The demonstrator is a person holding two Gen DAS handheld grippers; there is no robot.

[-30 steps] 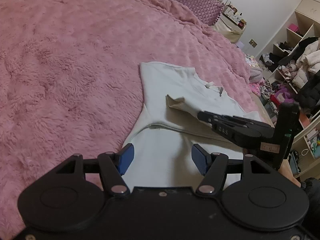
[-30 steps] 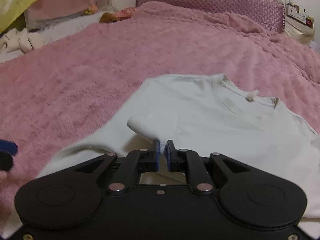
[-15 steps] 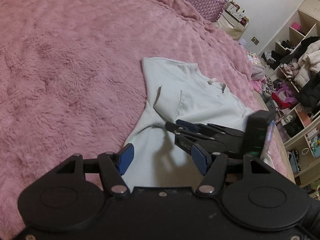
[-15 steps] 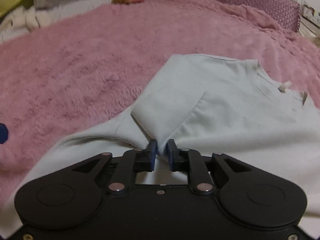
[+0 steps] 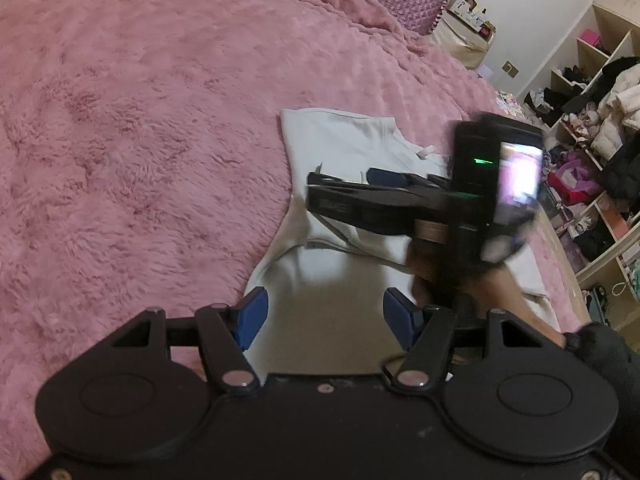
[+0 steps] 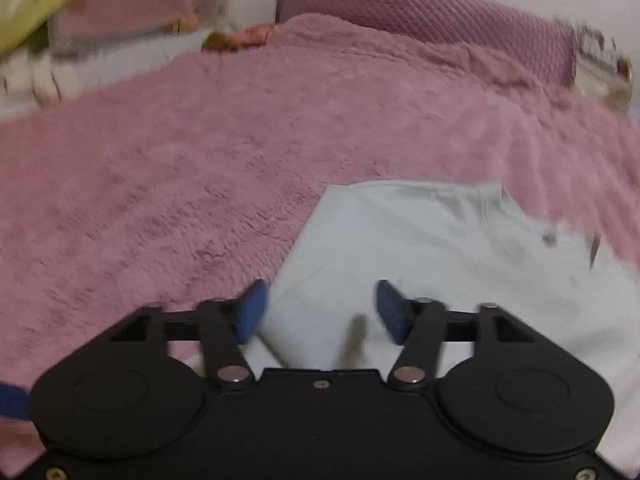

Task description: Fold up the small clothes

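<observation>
1. Pink fluffy blanket (image 5: pixel 132 128) covers the bed and fills the left and centre of both views. Purple quilted headboard (image 6: pixel 424 20) runs along the far edge, against a white wall.
2. Left gripper (image 5: pixel 324 316): blue pads spread wide, nothing between them. The left pad sits over the garment's left edge, the right pad over the cloth. Whether the pads touch the fabric cannot be told.
3. Small pale T-shirt (image 5: pixel 344 144) lies flat on the blanket, right of centre, neckline toward the headboard, a small white tag at the collar. A fold crease crosses the cloth around mid-body; the lower body runs under the left gripper's frame.
4. Right gripper (image 5: pixel 340 180), seen from the left wrist camera, lies across the shirt's middle, fingers pointing left toward the shirt's outer edge. Motion blur on its body and on the lit screen at its rear.
5. Right hand (image 5: pixel 480 276) grips the handle below that screen; dark sleeve cuff at the wrist.
6. Right wrist view: the right gripper's own blue pads stand well apart, empty. The shirt (image 6: pixel 420 248) lies beneath and ahead of them, its straight left edge passing just inside the left pad. Picture is blurred, so contact with the cloth is unclear.
7. Far right of the left wrist view: open shelving (image 5: pixel 592 92) packed with clothes and bags, beside the bed.
</observation>
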